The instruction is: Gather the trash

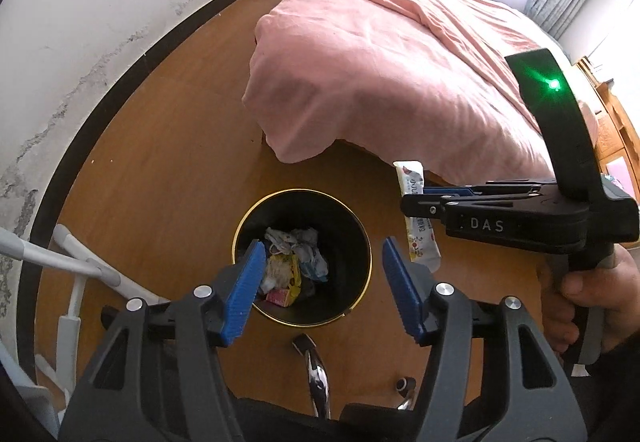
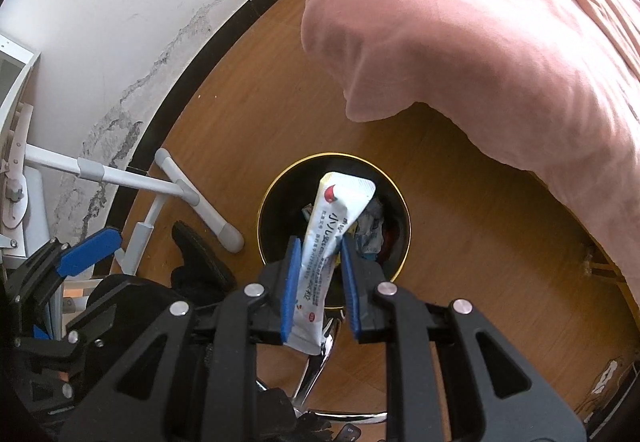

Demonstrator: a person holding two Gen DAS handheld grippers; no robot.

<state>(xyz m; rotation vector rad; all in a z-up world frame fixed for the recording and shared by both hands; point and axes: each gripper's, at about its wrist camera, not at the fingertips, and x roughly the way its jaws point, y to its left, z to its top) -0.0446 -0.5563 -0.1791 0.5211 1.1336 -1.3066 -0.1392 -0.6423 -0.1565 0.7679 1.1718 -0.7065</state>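
Note:
A round black bin point(image 1: 362, 242) with a gold rim stands on the wooden floor, holding crumpled paper and a yellow packet point(image 1: 284, 272). My left gripper point(image 1: 324, 278) hangs over the bin, open, with nothing between its blue pads. My right gripper point(image 2: 320, 278) is shut on a long white snack wrapper point(image 2: 338, 209) with printed text, held above the bin point(image 2: 276, 209). In the left wrist view the right gripper point(image 1: 412, 201) comes in from the right, a hand around its handle, with the wrapper point(image 1: 418, 238) hanging down from it beside the bin.
A bed with a pink cover point(image 1: 384, 57) stands right behind the bin. A white metal frame point(image 2: 168, 185) stands at the left by the cracked white wall. Chrome chair legs point(image 1: 316, 370) lie on the floor near the bin. The left gripper point(image 2: 86, 252) shows at the left edge.

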